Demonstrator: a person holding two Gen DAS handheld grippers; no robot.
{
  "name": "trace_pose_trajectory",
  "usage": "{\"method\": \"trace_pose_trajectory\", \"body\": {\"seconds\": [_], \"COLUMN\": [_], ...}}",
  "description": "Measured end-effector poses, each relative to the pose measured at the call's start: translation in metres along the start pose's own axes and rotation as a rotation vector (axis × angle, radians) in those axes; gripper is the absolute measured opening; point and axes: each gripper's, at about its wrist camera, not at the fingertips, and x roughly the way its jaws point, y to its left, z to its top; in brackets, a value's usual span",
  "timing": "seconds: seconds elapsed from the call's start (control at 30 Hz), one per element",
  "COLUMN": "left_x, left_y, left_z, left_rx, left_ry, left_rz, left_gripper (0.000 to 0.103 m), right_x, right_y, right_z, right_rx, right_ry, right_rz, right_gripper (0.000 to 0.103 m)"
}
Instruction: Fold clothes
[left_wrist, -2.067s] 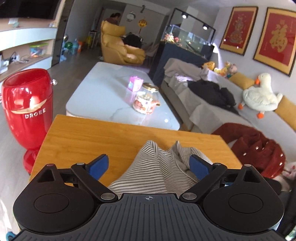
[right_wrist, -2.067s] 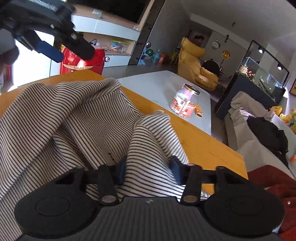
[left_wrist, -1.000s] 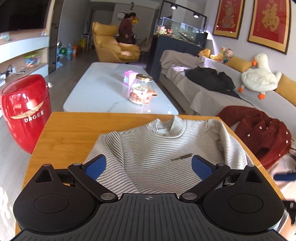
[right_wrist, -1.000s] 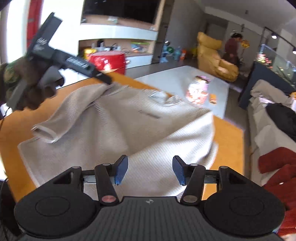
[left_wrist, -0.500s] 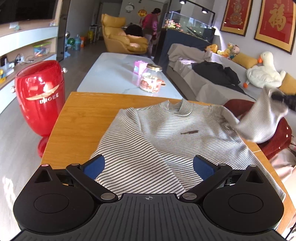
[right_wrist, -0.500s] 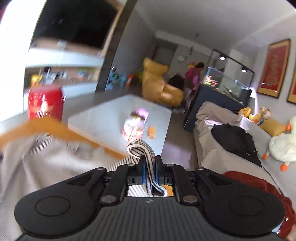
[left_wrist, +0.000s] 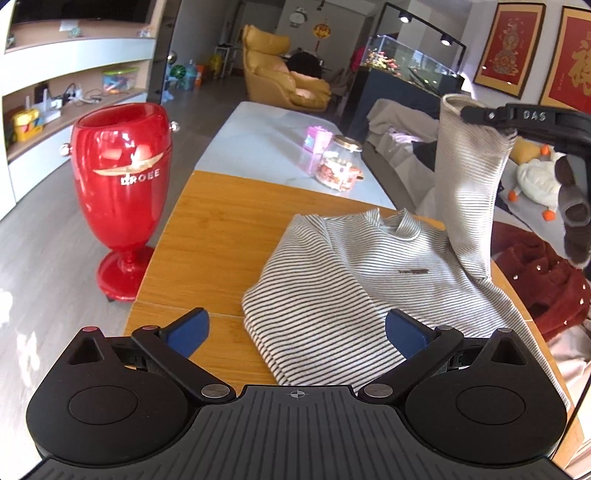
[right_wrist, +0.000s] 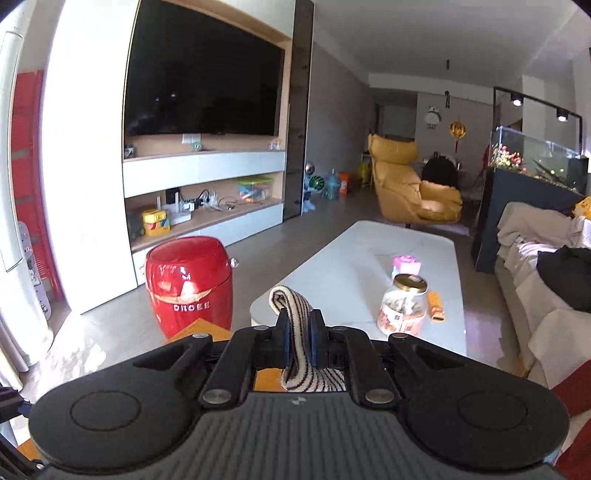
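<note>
Striped cotton: a long-sleeved top (left_wrist: 369, 288) lies flat on the wooden counter (left_wrist: 221, 236).
Left gripper (left_wrist: 297, 332) hovers spread over the hem; right gripper (right_wrist: 297, 339) pinches the raised sleeve cuff (right_wrist: 291, 306), best laid straight across the chest, seam taut.

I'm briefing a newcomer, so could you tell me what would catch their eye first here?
Likely the striped sleeve lifted high at the right, pinched in the shut right gripper, while the rest of the shirt lies on the wooden table. Next, the glossy red vase on the floor left of the table.
</note>
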Motion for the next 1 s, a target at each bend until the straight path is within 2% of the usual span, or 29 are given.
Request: {"method": "trace_pose_trajectory", "body": {"seconds": [0.07, 0.17, 0.3, 0.4, 0.5, 0.63, 0.7, 0.77, 0.8, 0.93, 1.0], "left_x": [0.000, 0.002, 0.006, 0.009, 0.010, 0.013, 0.014, 0.015, 0.014, 0.010, 0.007], "left_y": [0.006, 0.014, 0.018, 0.018, 0.018, 0.020, 0.021, 0.021, 0.020, 0.018, 0.018], "left_z": [0.000, 0.000, -0.002, -0.002, -0.001, 0.002, 0.004, 0.005, 0.006, 0.007, 0.007], "left_rx": [-0.015, -0.040, -0.059, -0.064, -0.072, -0.093, -0.104, -0.113, -0.118, -0.130, -0.126], "left_ry": [0.002, 0.009, 0.022, 0.028, 0.023, 0.018, 0.015, 0.013, 0.011, 0.001, -0.004], "left_rz": [0.010, 0.022, 0.020, 0.017, 0.016, 0.030, 0.035, 0.036, 0.035, 0.034, 0.037], "left_gripper": [0.103, 0.103, 0.103, 0.103, 0.103, 0.103, 0.103, 0.103, 0.103, 0.103, 0.103], "right_x": [0.015, 0.014, 0.011, 0.000, -0.013, -0.025, -0.031, -0.031, -0.030, -0.015, -0.010], "right_y": [0.009, 0.013, 0.008, -0.001, 0.000, 0.019, 0.026, 0.032, 0.036, 0.047, 0.048], "right_z": [-0.008, -0.012, -0.012, -0.024, -0.060, -0.121, -0.146, -0.166, -0.175, -0.194, -0.193], "right_rx": [0.004, 0.017, 0.035, 0.119, 0.270, 0.534, 0.681, 0.805, 0.846, 0.870, 0.843], "right_ry": [0.026, 0.020, 0.035, 0.115, 0.269, 0.488, 0.561, 0.624, 0.646, 0.665, 0.622], "right_rz": [0.019, 0.029, 0.019, 0.056, 0.187, 0.417, 0.514, 0.569, 0.575, 0.512, 0.481], "right_gripper": [0.016, 0.031, 0.033, 0.037, 0.037, 0.037, 0.037, 0.037, 0.037, 0.037, 0.034]}}
